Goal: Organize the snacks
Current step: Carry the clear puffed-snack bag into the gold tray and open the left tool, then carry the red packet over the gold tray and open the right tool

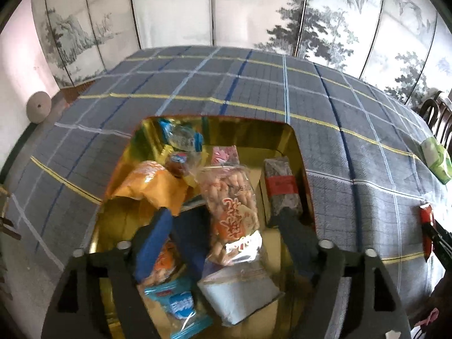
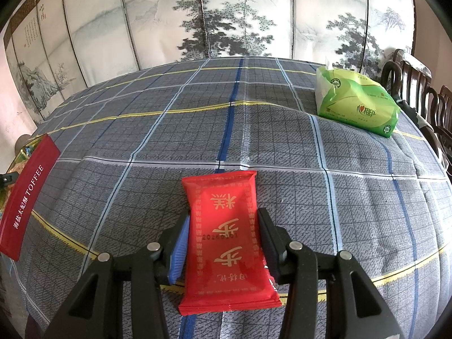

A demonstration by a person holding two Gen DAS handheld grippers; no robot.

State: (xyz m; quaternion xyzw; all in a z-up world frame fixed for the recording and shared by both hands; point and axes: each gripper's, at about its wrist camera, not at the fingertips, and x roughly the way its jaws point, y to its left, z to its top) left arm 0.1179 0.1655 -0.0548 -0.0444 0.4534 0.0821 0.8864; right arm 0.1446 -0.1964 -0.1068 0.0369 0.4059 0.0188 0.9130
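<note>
Currently, in the left wrist view, the left claw (image 1: 223, 220) hangs over a gold tin (image 1: 293, 135) on a plaid-covered worktop (image 1: 254, 84). Its jaws stand wide and grip nothing. Between them, just ahead, a clear bag of biscuits (image 1: 231, 206) lies loose in the tin, touching neither pad. Beyond the left finger sits an orange bag (image 1: 149, 183); beyond the right finger, a dark bar with a red band (image 1: 281, 186). Nearest the camera, under the claw, lie a pale packet (image 1: 240, 293) and a blue-wrapped sweet (image 1: 178, 305). Farther off are about three small wrapped sweets, too jumbled to count surely. That makes roughly eight snacks in the one tin.

In the right wrist view, the right claw (image 2: 223, 240) is closed partway on one red packet (image 2: 226, 243), a pad on each long edge; the packet appears to rest on the cloth. Far to the claw's left is the tin's red side, lettered TOFFEE (image 2: 26, 197). Far ahead to the right lies one green tissue pack (image 2: 356, 104), well apart.

Judging the step: the biscuits seem delivered, so the left claw should lift straight up without snagging the bag. The right should keep its pinch even, lift the packet level, and carry it left to a bare spot in the tin.
</note>
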